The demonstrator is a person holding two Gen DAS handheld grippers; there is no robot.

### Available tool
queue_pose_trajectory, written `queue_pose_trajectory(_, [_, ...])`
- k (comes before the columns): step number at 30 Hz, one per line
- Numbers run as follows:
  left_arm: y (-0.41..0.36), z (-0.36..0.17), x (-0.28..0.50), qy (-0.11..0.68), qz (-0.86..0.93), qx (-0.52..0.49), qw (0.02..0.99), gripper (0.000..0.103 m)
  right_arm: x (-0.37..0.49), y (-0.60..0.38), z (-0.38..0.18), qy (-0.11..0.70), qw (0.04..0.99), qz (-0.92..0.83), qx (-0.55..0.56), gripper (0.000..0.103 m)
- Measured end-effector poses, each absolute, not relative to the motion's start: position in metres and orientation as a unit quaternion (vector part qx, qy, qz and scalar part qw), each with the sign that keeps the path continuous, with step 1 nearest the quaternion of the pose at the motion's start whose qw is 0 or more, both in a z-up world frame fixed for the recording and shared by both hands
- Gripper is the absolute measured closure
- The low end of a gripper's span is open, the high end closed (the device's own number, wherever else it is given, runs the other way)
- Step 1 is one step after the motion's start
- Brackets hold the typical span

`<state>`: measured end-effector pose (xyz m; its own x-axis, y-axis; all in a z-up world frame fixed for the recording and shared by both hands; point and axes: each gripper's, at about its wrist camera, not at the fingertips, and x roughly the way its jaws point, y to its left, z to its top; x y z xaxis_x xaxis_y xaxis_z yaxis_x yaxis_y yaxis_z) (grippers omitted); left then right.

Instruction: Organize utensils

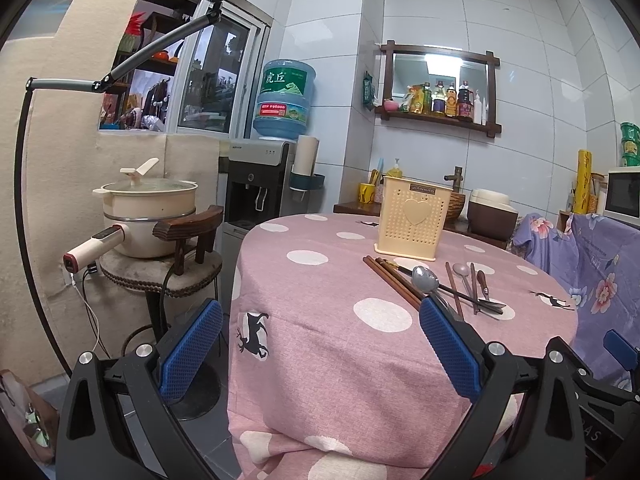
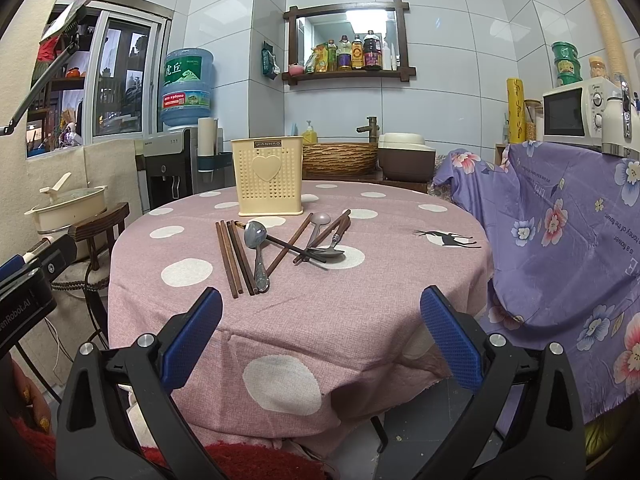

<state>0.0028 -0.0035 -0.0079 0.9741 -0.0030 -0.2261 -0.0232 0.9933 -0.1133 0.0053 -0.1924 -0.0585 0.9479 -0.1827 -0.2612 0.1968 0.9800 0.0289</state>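
Lying loose on the round table under its pink cloth with white dots point(image 2: 360, 320), the scattered pile of brown wooden chopsticks and grey metal spoons point(image 2: 280, 246) sits just in front of the cream perforated plastic utensil holder with a heart on its face point(image 2: 267, 178), which stands upright at the far side of the table and apart from the pile. Three or four of the chopsticks point(image 2: 234, 256) lie side by side with their long axes running nearly straight toward the right wrist camera, and the large grey spoon point(image 2: 256, 250) lies almost parallel beside them, bowl at the far end and handle pointing back; the remaining pieces cross one another at angles to the right. From the right gripper point(image 2: 320, 320) the pile lies at about 12 o'clock, slightly toward 11, with nothing between. From the left gripper point(image 1: 320, 328) the same pile point(image 1: 432, 284) lies out at roughly 1 to 2 o'clock, its sticks running diagonally, with the holder point(image 1: 414, 218) beyond. Both grippers stand released, jaws spread wide and holding nothing, near the table's near edge. The right gripper looks the better placed to begin, since the parallel chopsticks line up with its approach, so its jaws would probably need turning to close across them.
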Motion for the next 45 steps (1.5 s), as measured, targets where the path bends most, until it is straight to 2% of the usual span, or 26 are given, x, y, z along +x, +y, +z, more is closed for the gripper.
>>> queue_pose_trajectory(45, [0.0001,-0.0165,0.0077,0.127,0.004,-0.057,0.99,0.005,0.0114,-0.1923,-0.0625,0.139,0.986,-0.092,0.027,0.005])
